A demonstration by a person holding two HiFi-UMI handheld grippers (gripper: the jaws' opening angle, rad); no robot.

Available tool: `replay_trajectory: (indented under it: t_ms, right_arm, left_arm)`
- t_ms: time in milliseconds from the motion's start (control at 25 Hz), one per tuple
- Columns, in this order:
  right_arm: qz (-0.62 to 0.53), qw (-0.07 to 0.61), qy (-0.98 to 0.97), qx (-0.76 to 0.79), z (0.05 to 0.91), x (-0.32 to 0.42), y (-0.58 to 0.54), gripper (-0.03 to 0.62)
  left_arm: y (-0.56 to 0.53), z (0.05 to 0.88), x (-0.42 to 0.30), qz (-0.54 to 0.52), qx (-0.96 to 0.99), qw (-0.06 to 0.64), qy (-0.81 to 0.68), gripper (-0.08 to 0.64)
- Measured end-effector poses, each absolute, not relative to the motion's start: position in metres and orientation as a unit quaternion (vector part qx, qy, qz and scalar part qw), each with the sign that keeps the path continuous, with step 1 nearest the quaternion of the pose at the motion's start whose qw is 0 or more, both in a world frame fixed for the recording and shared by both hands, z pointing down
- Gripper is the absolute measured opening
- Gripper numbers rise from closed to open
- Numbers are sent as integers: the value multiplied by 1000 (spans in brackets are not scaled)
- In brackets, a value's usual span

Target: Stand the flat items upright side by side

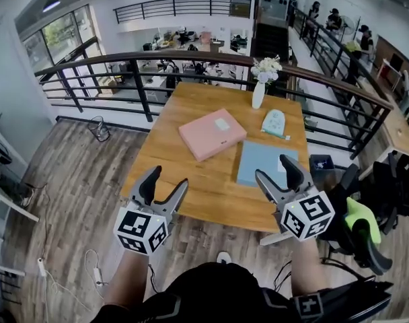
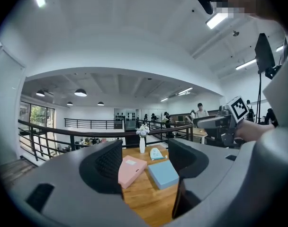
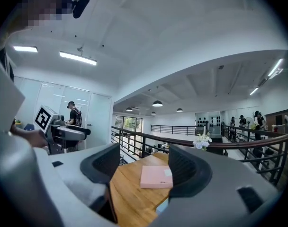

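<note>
Left tongs (image 1: 168, 179) and right tongs (image 1: 272, 168): jaws apart, nothing between them, held over the surface (image 1: 191, 180) edge farthest from the flower vase (image 1: 258, 94). The pink box (image 1: 212, 134), blue flat box (image 1: 262, 161) and pale green flat item (image 1: 274, 121) lie flat on this side of the vase, the green item nearest it. Recommended: grip one long edge, tip upright, and brace with the other tongs.
</note>
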State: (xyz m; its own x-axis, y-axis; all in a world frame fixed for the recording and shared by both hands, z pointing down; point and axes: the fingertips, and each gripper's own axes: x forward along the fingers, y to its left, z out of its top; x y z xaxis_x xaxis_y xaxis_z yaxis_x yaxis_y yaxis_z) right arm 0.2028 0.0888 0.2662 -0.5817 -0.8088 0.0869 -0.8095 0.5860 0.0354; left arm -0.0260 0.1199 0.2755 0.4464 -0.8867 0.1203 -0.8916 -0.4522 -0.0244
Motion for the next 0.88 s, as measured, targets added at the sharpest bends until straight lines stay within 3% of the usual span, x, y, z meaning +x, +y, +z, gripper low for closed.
replay_trajectory:
  t_ms: [400, 880]
  right_arm:
    - [17, 49, -901, 430, 283, 237, 6, 308]
    - [14, 62, -898, 436, 307, 229, -76, 310]
  left_arm:
    - [36, 286, 23, 89, 850, 29, -518, 319]
    - [-47, 312, 10, 110, 852, 48, -510, 319]
